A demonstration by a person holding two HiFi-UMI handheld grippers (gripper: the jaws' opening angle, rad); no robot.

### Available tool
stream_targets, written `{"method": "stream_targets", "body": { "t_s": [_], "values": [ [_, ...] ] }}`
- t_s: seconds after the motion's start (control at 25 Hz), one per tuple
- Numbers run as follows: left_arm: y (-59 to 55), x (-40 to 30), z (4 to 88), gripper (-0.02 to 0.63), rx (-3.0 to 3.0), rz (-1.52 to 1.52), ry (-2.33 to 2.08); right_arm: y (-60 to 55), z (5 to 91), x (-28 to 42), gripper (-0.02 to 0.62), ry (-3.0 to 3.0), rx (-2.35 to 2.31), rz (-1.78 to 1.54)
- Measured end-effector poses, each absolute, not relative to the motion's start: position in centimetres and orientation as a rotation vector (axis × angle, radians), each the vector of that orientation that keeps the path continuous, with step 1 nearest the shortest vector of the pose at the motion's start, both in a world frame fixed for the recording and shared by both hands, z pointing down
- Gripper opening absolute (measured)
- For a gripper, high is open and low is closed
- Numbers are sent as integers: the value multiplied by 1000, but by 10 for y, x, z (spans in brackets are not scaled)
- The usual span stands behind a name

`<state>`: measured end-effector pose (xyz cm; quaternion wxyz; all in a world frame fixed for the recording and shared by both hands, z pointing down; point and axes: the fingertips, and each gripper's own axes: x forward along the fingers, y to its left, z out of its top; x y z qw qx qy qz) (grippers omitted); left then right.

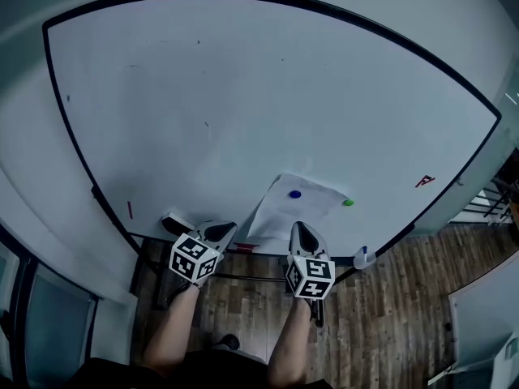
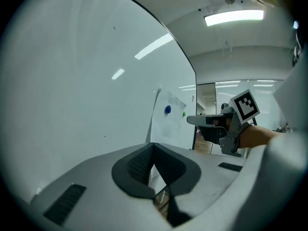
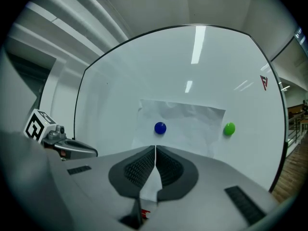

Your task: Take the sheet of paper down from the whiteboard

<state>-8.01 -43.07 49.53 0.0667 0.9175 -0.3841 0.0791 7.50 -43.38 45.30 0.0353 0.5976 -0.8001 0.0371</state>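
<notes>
A white sheet of paper (image 1: 290,207) hangs low on the whiteboard (image 1: 243,96), pinned by a blue magnet (image 1: 295,194). A green magnet (image 1: 348,203) sits at the sheet's right edge. In the right gripper view the paper (image 3: 187,126) fills the middle, with the blue magnet (image 3: 160,127) just above my right gripper (image 3: 155,148), which is shut and empty, short of the board. My left gripper (image 1: 220,230) is also shut and empty, left of the sheet's lower corner. In the left gripper view the paper (image 2: 168,121) lies ahead, with my right gripper (image 2: 192,120) beside it.
A board eraser (image 1: 177,224) and a red marker (image 1: 247,247) rest on the ledge under the whiteboard. A small white bottle (image 1: 362,257) stands at the ledge's right end. A red mark (image 1: 425,181) is on the board at right. Wood floor (image 1: 389,314) lies below.
</notes>
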Motion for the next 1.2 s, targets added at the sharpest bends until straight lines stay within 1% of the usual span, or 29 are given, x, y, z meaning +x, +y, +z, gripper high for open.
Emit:
{"method": "stream_targets", "body": {
  "t_s": [0.88,0.92,0.96,1.0,1.2],
  "values": [
    [-467,-33,537,23,2754,288,-970,-447,443,87,25,-2405,1903,62],
    [-470,-31,540,38,2751,299,-962,-450,444,87,25,-2403,1908,64],
    [-472,-30,543,78,2747,309,-952,-452,445,87,25,-2400,1911,66],
    [-473,-28,546,95,2743,316,-940,-455,445,87,25,-2397,1913,67],
    [-487,-19,548,95,2745,315,-897,-468,443,90,25,-2381,1914,39]
  ]
}}
